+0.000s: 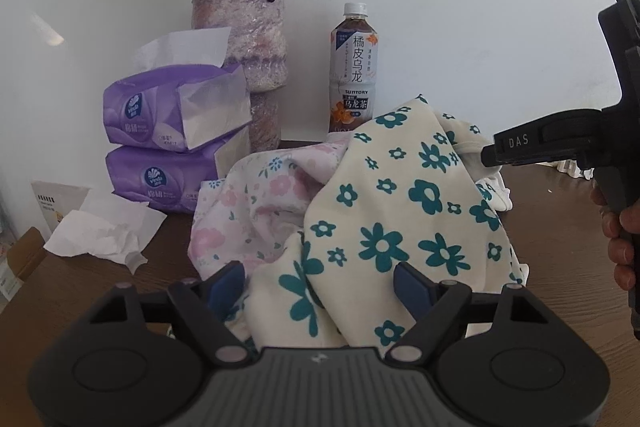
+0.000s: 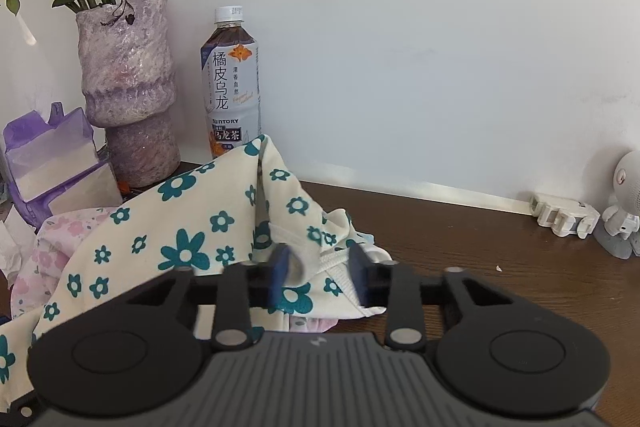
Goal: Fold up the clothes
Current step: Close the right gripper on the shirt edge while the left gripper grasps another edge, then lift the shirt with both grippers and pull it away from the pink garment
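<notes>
Left wrist view: the left tongs [image 1: 320, 285] gape wide around the cream teal-flowered garment [image 1: 400, 211], heaped on the tabletop [image 1: 80, 287] over one pink-flowered garment [image 1: 248, 203]. A careless bite could catch both. Two tissue packs [image 1: 168, 147], one bottle [image 1: 354, 67], one vase [image 1: 248, 39].

Right wrist view: the right tongs [image 2: 320, 277] stand wide at the cream hem; tugging might topple the bottle.
</notes>
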`<state>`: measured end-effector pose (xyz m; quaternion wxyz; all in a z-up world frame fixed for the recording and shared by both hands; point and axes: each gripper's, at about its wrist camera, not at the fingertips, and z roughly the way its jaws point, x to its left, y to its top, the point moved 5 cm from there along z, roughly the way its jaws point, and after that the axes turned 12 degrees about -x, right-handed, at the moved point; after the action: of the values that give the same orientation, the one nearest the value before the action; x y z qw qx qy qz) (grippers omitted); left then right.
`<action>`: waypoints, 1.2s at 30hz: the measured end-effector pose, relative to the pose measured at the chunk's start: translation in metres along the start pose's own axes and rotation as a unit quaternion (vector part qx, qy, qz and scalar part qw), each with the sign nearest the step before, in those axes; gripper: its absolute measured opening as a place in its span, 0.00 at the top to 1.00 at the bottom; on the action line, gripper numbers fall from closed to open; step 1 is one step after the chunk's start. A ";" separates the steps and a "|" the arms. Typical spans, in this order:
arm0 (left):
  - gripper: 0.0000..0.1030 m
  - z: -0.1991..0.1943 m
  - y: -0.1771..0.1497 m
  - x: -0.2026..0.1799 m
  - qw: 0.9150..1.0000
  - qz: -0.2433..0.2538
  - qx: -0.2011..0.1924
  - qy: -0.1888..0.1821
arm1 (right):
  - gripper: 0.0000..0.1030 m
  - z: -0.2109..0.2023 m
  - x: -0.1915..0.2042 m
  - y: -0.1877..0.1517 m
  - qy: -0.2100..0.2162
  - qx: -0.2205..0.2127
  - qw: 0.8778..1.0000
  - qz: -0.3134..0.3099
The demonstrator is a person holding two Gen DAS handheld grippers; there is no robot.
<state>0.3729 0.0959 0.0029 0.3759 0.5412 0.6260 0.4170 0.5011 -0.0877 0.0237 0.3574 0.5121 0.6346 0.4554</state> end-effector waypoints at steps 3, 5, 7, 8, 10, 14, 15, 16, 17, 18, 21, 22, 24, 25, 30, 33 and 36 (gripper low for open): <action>0.41 0.001 -0.002 0.006 1.000 -0.018 0.014 -0.007 | 0.95 -0.003 -0.001 0.001 0.010 -0.013 1.000 0.010; 0.57 0.000 -0.002 0.008 1.000 -0.019 0.011 -0.007 | 0.96 -0.010 -0.005 0.006 0.017 -0.025 0.999 0.018; 0.75 -0.002 -0.001 0.009 0.999 -0.028 0.012 -0.021 | 0.97 -0.023 -0.009 0.015 0.022 -0.041 0.999 0.022; 0.78 -0.003 0.000 0.009 0.999 -0.032 0.011 -0.026 | 0.97 -0.032 -0.012 0.020 0.023 -0.052 0.998 0.025; 0.83 -0.008 0.002 0.010 0.999 -0.036 0.005 -0.036 | 0.97 -0.052 -0.019 0.033 0.025 -0.073 0.997 0.032; 0.87 -0.025 0.010 0.012 0.996 -0.061 -0.009 -0.064 | 0.97 -0.101 -0.034 0.063 0.028 -0.120 0.991 0.055; 0.87 -0.029 0.012 0.012 0.995 -0.069 -0.013 -0.071 | 0.97 -0.115 -0.037 0.071 0.030 -0.133 0.989 0.059; 0.87 -0.035 0.015 0.012 0.994 -0.076 -0.018 -0.078 | 0.97 -0.130 -0.039 0.079 0.030 -0.146 0.987 0.059; 0.87 -0.043 0.019 0.011 0.993 -0.082 -0.023 -0.084 | 0.97 -0.144 -0.041 0.087 0.028 -0.159 0.985 0.058; 0.87 -0.050 0.023 0.009 0.992 -0.085 -0.028 -0.090 | 0.97 -0.159 -0.042 0.095 0.027 -0.171 0.983 0.056; 0.87 -0.075 0.035 0.001 0.991 -0.072 -0.044 -0.100 | 0.97 -0.201 -0.052 0.113 0.024 -0.198 0.978 0.057; 0.88 -0.085 0.039 -0.003 0.991 -0.063 -0.049 -0.104 | 0.97 -0.216 -0.056 0.118 0.023 -0.206 0.976 0.059; 0.88 -0.105 0.047 -0.009 0.991 -0.046 -0.059 -0.112 | 0.97 -0.246 -0.060 0.125 0.021 -0.220 0.974 0.058; 0.88 -0.116 0.051 -0.012 0.990 -0.038 -0.065 -0.117 | 0.97 -0.261 -0.062 0.127 0.020 -0.225 0.972 0.056; 0.88 -0.170 0.055 -0.024 0.986 0.005 -0.077 -0.148 | 0.97 -0.332 -0.072 0.123 0.021 -0.230 0.972 0.050; 0.88 -0.196 0.043 -0.027 0.983 0.025 -0.066 -0.167 | 0.97 -0.366 -0.074 0.104 0.024 -0.215 0.976 0.036; 0.88 -0.212 0.017 -0.028 0.981 0.040 -0.038 -0.185 | 0.97 -0.384 -0.080 0.074 0.026 -0.184 0.981 0.049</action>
<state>0.1877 0.0447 0.0979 0.4887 0.6187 0.5073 0.3481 0.1894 -0.2424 0.2187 0.4055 0.4563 0.5234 0.5945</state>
